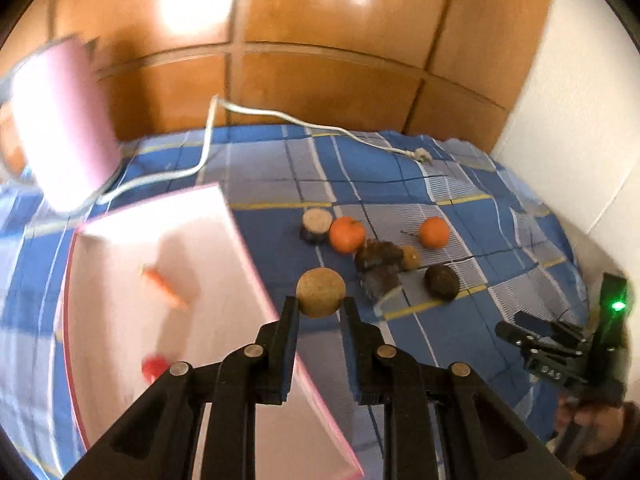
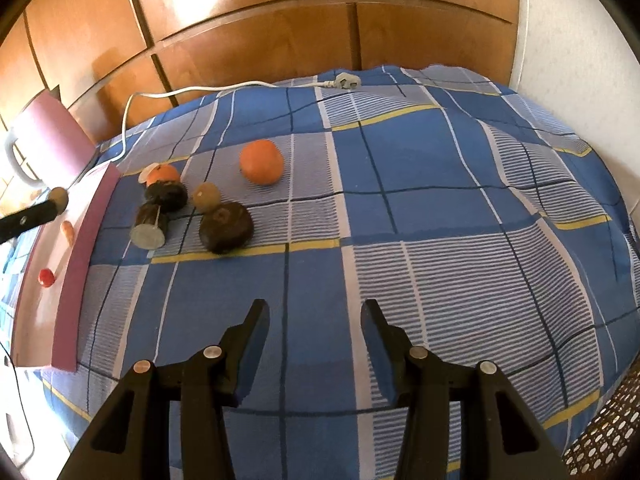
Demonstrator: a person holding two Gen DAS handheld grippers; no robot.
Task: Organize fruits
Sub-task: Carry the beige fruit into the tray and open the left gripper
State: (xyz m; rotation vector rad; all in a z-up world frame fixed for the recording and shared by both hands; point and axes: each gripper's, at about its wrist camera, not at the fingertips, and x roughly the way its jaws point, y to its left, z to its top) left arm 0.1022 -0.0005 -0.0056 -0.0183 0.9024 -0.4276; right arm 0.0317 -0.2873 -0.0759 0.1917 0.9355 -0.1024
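My left gripper (image 1: 320,302) is shut on a round tan fruit (image 1: 321,291) and holds it above the right edge of the pink box (image 1: 224,216); it also shows in the right wrist view (image 2: 59,197). The box holds a small carrot (image 1: 163,286) and a red fruit (image 1: 154,366). On the blue checked cloth lie two oranges (image 1: 347,234) (image 1: 434,232), dark fruits (image 1: 441,281) (image 2: 226,227), a cut-ended dark piece (image 2: 149,226) and a small tan fruit (image 2: 206,196). My right gripper (image 2: 316,312) is open and empty, well in front of the pile.
A white power cord (image 1: 208,140) and plug (image 2: 346,80) lie at the back of the cloth. The box's pink lid (image 1: 64,120) stands raised at left. Wooden cabinet doors (image 2: 260,40) stand behind. A white wall (image 1: 580,120) is to the right.
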